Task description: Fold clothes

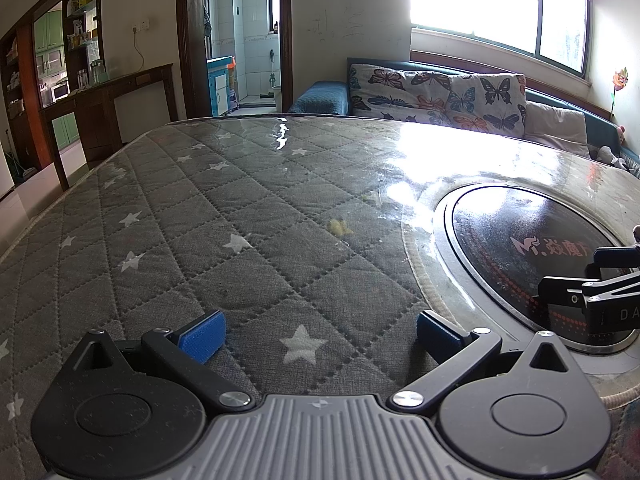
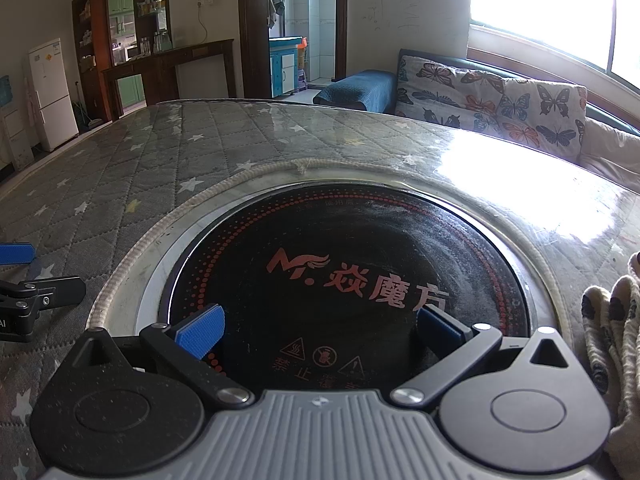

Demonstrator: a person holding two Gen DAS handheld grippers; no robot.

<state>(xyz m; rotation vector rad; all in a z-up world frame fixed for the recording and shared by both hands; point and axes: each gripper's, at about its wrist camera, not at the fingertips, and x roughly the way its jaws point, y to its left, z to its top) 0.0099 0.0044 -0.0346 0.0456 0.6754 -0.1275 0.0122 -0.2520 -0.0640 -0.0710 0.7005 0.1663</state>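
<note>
My left gripper (image 1: 320,334) is open and empty, low over the grey quilted star-pattern table cover (image 1: 200,216). My right gripper (image 2: 320,330) is open and empty over the black round induction cooktop (image 2: 344,280) set in the table. A cream garment with dark spots (image 2: 612,344) lies at the right edge of the right wrist view, just right of my right gripper. The right gripper also shows at the right edge of the left wrist view (image 1: 600,292). The left gripper's blue finger (image 2: 16,254) shows at the left edge of the right wrist view.
The cooktop (image 1: 532,256) lies right of my left gripper. A sofa with butterfly cushions (image 1: 436,96) stands behind the table under a bright window. A dark wooden counter (image 1: 112,96), shelves and a white fridge (image 2: 52,92) are at the far left.
</note>
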